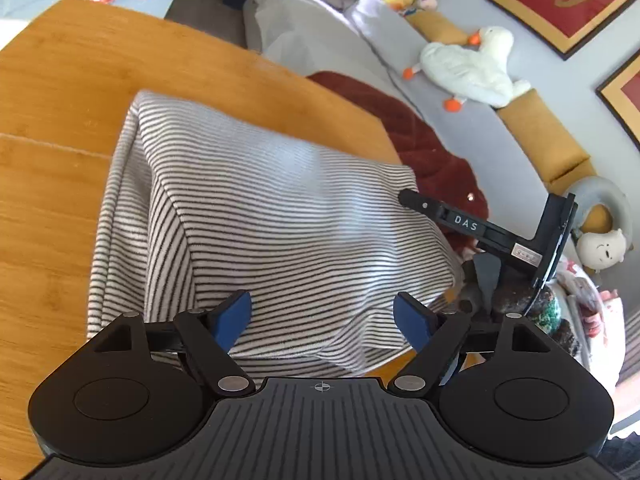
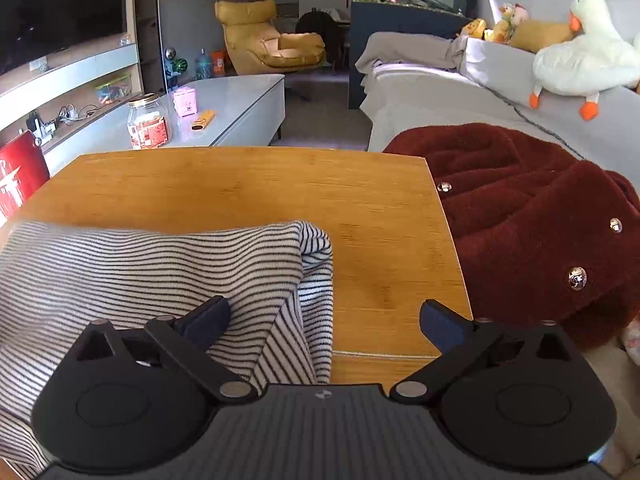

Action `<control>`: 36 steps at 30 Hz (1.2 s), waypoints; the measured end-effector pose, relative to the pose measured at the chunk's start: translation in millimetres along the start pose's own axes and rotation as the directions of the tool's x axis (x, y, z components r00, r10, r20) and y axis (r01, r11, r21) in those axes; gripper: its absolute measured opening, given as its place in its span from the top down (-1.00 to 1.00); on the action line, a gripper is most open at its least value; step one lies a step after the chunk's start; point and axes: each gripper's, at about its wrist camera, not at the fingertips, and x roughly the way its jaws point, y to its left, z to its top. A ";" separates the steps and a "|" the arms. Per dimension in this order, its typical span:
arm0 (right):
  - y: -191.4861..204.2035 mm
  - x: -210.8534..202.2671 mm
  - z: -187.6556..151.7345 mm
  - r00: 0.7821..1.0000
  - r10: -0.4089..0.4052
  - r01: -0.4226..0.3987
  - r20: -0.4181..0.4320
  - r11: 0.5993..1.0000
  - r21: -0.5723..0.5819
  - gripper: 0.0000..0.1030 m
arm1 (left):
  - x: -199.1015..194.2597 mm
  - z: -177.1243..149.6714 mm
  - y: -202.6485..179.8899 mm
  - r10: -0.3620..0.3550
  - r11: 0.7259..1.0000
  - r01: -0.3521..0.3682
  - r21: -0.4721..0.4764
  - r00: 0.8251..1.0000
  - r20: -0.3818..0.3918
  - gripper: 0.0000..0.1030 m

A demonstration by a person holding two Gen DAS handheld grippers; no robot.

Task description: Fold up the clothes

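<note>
In the left wrist view, the left gripper [image 1: 322, 316] is hovering with its jaws standing wide and gripping nothing; the striped garment [image 1: 256, 216] is lying folded under them on the wooden table [image 1: 56, 128]. One finger of the right gripper [image 1: 440, 212] is reaching in from the right, over the garment's right edge. In the right wrist view, the right gripper [image 2: 324, 320] is also standing wide and holding nothing. The garment [image 2: 140, 264] is lying on the near left part of the table [image 2: 256, 184], with its folded corner between the fingers. A red coat [image 2: 520, 208] is resting on the sofa [image 2: 420, 100] to the right.

Two close wrist views, shared striped garment [image 1: 260, 208]
</note>
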 end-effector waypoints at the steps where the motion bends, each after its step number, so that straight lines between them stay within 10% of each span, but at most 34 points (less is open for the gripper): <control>1: 2.6 0.4 -4.9 1.000 -0.007 0.007 0.000 1.000 -0.016 -1.00 | 4.0 3.4 2.8 0.002 1.000 -0.002 -0.009 1.000 0.001 -0.70; 15: 49.5 -44.9 -22.2 0.974 0.219 -0.222 -0.059 0.974 -0.055 -1.00 | 53.8 100.2 30.4 0.054 0.999 -0.054 0.002 0.995 0.084 -0.94; 21: 24.2 -73.8 12.7 0.969 0.155 -0.144 0.195 0.987 -0.068 -1.00 | 26.0 75.6 3.7 0.095 0.994 -0.102 0.044 0.988 0.124 -0.94; 28: 13.9 20.4 7.3 0.999 -0.029 0.027 -0.019 0.996 -0.081 -1.00 | 27.5 31.2 -17.8 0.013 0.999 -0.014 0.034 0.999 0.042 -0.94; 36: 10.0 -3.4 -21.8 1.000 0.019 -0.017 -0.022 0.998 0.062 -1.00 | 51.9 45.2 -2.8 0.072 0.995 -0.074 0.069 0.997 0.027 -0.94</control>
